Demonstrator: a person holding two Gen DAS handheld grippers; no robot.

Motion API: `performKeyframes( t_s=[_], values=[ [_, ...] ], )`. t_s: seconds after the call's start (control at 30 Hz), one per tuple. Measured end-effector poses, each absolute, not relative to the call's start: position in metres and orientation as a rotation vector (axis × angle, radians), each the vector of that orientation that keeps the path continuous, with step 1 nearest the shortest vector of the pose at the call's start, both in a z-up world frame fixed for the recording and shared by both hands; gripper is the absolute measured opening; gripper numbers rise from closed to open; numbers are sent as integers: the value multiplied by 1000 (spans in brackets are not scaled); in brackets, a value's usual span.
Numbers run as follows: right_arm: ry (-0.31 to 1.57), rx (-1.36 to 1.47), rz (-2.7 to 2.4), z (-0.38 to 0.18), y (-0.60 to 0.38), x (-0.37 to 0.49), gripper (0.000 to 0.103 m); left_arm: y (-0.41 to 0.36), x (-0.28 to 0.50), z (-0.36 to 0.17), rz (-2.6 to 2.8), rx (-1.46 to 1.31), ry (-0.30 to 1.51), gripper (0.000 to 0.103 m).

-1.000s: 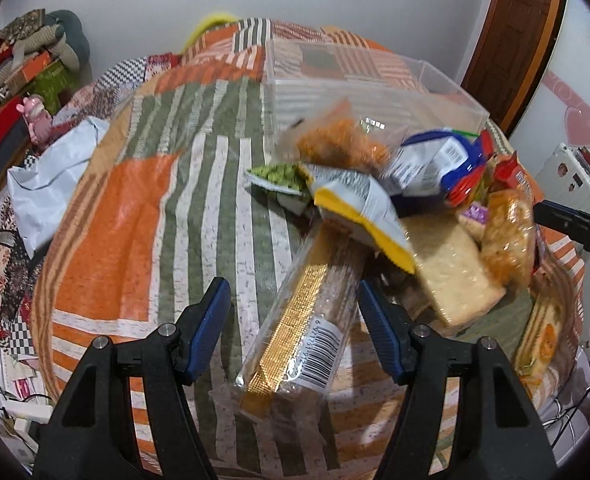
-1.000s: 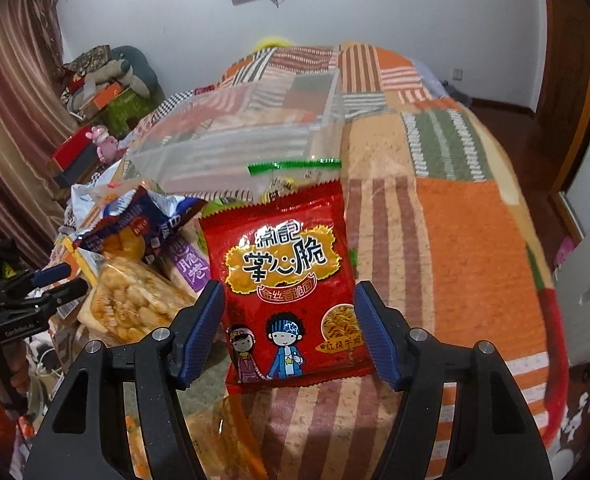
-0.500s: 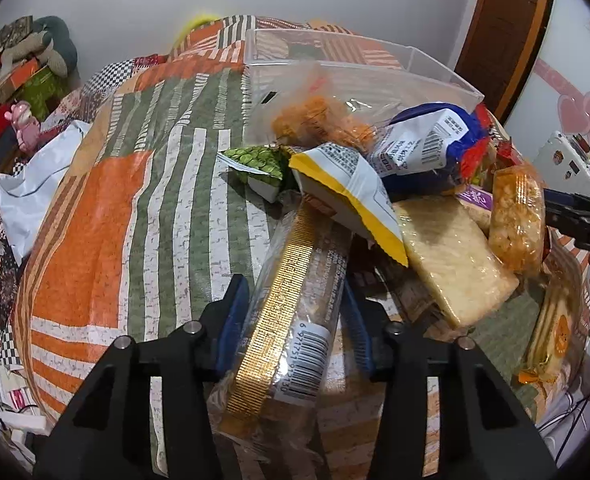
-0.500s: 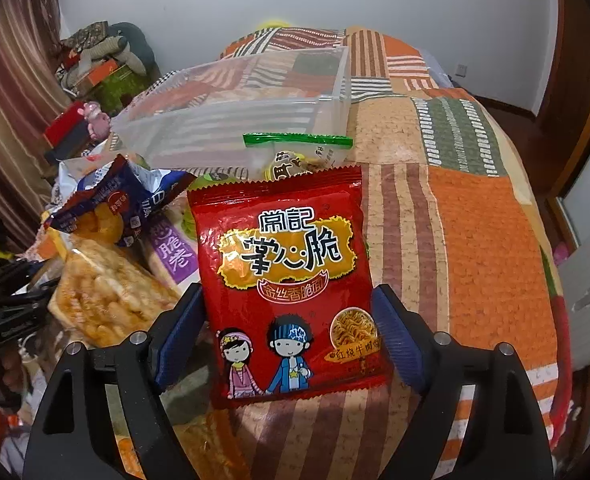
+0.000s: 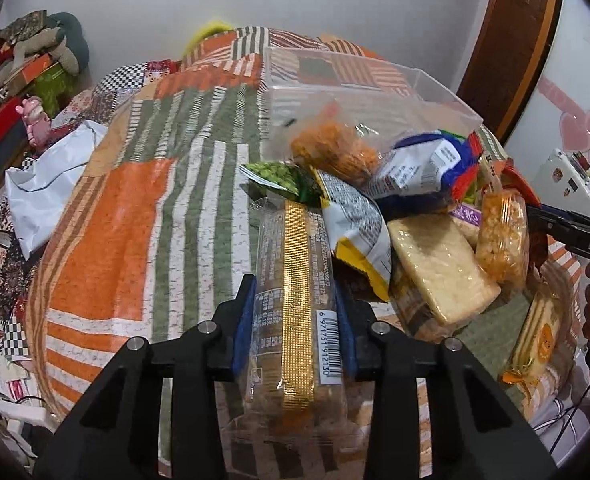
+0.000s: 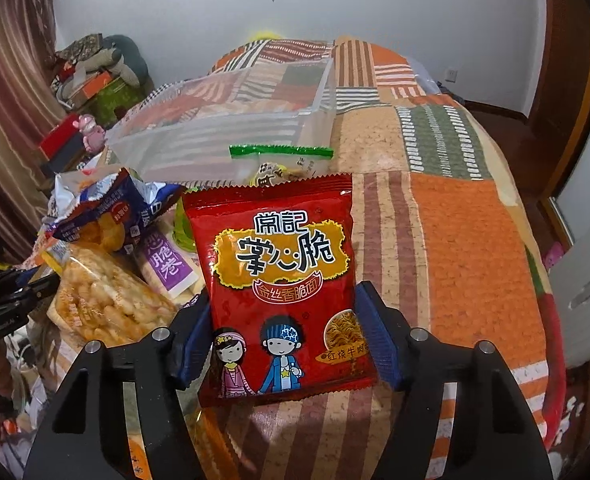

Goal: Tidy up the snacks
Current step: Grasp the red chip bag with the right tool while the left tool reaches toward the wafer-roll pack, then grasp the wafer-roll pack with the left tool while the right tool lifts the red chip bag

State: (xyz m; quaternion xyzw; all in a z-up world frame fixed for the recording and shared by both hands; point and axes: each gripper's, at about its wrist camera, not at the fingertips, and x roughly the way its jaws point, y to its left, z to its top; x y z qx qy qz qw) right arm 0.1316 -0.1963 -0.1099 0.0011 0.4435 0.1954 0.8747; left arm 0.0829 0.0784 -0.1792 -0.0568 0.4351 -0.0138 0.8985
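My left gripper point(image 5: 294, 326) is shut on a long clear cracker packet with a gold strip point(image 5: 295, 300), holding it near its barcode end. A pile of snacks point(image 5: 415, 216) lies to its right, in front of a clear plastic bin point(image 5: 359, 92). My right gripper point(image 6: 285, 336) has its blue pads against both side edges of a red noodle-snack packet point(image 6: 279, 280) on the bedspread. The clear bin point(image 6: 231, 128) also shows in the right wrist view, beyond the packet. A green-topped bag point(image 6: 281, 162) lies between them.
A striped orange and green bedspread point(image 5: 135, 220) covers the bed. A white bag point(image 5: 51, 176) and cluttered boxes point(image 5: 11, 120) lie at its left edge. More snack packets point(image 6: 107, 288) lie left of the red packet. A wooden door point(image 5: 511, 40) is at the far right.
My left gripper has closed from wide open onto the cracker packet. My right gripper has moved forward and narrowed around the red packet.
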Motion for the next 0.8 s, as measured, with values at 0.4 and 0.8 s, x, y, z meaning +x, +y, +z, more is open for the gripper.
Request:
performKeyframes(
  t_s=[0.4, 0.8],
  values=[
    [824, 43, 392, -78, -205, 130, 64, 95, 90, -126, 13, -134, 764, 0],
    [778, 66, 431, -70, -195, 137, 64, 99, 108, -122, -11, -116, 803, 20]
  ],
)
